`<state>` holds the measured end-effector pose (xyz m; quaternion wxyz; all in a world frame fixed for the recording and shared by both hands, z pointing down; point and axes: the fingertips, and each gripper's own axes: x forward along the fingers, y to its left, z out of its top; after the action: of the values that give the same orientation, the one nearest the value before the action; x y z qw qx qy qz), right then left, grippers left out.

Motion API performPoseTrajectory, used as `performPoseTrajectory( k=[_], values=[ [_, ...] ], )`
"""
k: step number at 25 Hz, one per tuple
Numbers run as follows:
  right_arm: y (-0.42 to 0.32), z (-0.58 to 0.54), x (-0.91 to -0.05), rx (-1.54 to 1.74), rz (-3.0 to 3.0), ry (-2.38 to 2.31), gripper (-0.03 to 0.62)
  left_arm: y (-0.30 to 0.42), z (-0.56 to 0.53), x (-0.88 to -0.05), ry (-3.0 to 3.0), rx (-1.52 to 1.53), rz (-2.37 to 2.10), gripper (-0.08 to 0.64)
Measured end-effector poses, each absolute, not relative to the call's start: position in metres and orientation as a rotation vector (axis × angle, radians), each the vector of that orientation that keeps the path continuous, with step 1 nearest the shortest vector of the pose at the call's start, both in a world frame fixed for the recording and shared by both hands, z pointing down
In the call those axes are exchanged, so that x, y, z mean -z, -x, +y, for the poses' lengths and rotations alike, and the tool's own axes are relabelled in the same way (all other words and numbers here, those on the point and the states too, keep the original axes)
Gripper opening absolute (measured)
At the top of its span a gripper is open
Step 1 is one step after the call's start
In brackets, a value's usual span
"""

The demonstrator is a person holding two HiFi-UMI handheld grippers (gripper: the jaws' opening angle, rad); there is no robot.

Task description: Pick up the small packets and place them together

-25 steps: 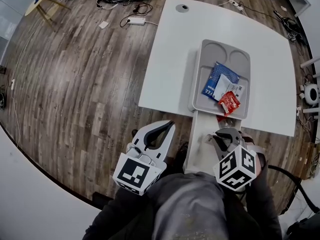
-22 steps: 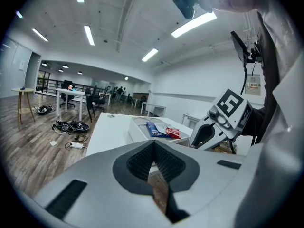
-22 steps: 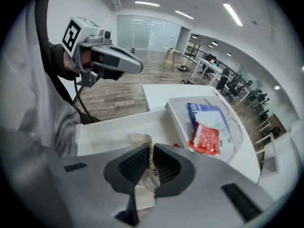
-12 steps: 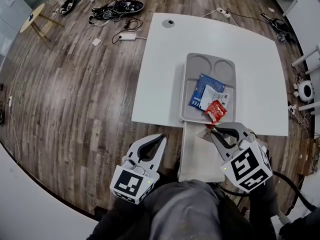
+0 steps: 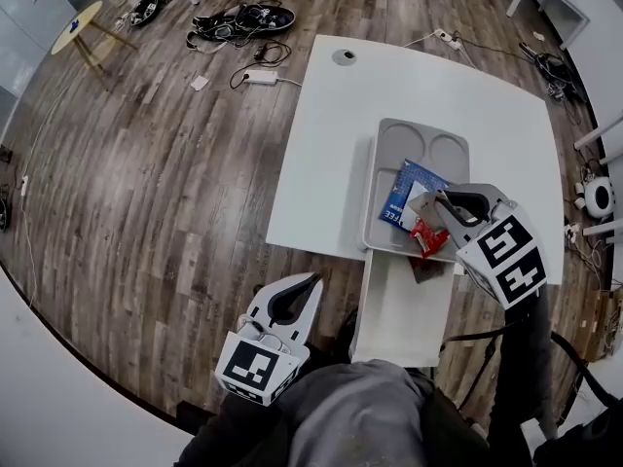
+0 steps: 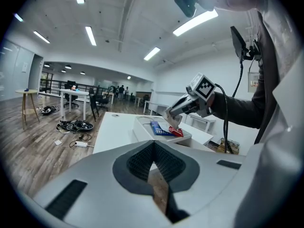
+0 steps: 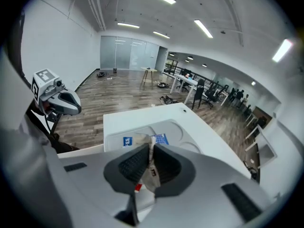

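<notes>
Your left gripper (image 5: 313, 280) idles pinched shut and empty. Over the tray (image 5: 375, 163), your right gripper (image 7: 149, 148) clamps a pale packet (image 7: 151, 172); lower it right beside the blue packet (image 5: 401, 188) and red packet (image 5: 426, 236) before letting go.

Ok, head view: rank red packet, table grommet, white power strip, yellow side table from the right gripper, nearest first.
1. red packet, tray's near edge
2. grommet, table's far side
3. white power strip, floor beyond
4. yellow side table, far left

Head view steeply down, far; other two close, oblique; tray (image 5: 401, 146) shared.
</notes>
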<state>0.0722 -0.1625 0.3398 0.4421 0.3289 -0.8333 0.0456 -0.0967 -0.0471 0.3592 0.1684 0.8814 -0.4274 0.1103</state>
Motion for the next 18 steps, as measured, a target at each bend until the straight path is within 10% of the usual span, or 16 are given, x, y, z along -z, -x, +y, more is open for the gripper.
performPoseTrajectory(
  k=[18],
  values=[
    [-0.077,-0.203,-0.364,-0.156,-2.08,-0.903,0.163,0.111,-0.045,-0.369,-2.433,-0.337,-1.279,0.0]
  ],
)
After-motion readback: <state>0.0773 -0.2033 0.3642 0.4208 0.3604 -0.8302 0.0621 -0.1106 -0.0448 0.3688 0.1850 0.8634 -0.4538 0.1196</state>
